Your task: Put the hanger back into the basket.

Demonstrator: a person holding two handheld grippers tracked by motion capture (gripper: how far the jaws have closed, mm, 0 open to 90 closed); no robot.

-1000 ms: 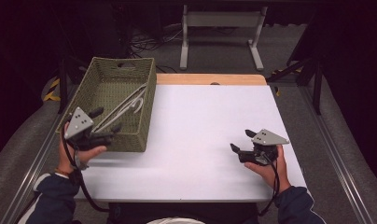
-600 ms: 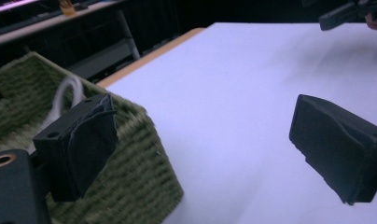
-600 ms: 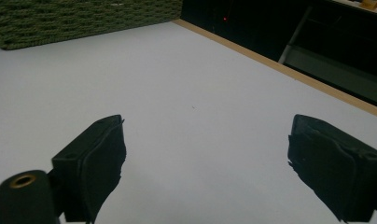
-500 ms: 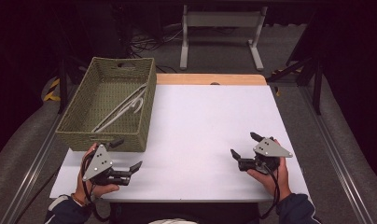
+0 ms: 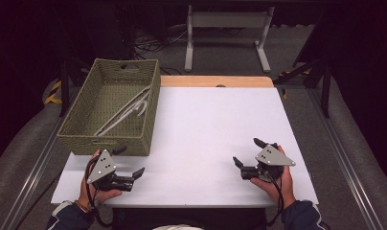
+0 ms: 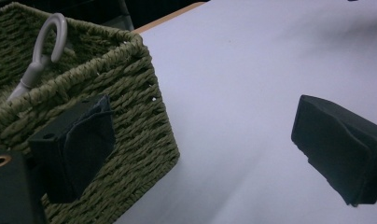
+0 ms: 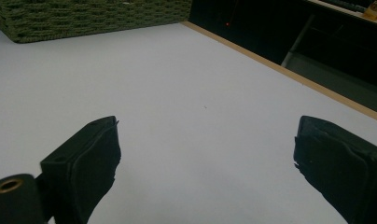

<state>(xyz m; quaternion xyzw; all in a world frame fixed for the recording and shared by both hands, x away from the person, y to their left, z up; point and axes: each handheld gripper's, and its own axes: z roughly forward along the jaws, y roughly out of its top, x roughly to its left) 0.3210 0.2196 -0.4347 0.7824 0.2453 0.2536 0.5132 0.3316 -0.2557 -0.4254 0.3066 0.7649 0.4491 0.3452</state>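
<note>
An olive woven basket [image 5: 105, 140] stands at the table's far left, and a pale grey hanger-like thing [image 5: 124, 112] lies in it; its hook [image 6: 49, 35] rises over the rim in the left gripper view. My left gripper [image 5: 130, 161] rests on the white table just in front of the basket's near wall [image 6: 130, 121], pointing right. Its jaws have just been opening and hold nothing. My right gripper [image 5: 246, 151] sits near the front right, pointing left. Its jaws have also just been opening, with only bare table [image 7: 205, 93] between them.
A wooden strip [image 5: 215, 81] runs along the table's far edge. Beyond it stands a white metal frame [image 5: 227, 28] on a dark floor. The white tabletop [image 5: 210, 124] stretches between the two grippers. Metal rails [image 5: 335, 148] flank both sides.
My left hand has come down from the basket's front corner to the table near the front edge. Both grippers' jaws stand wider apart. The right hand has hardly moved.
</note>
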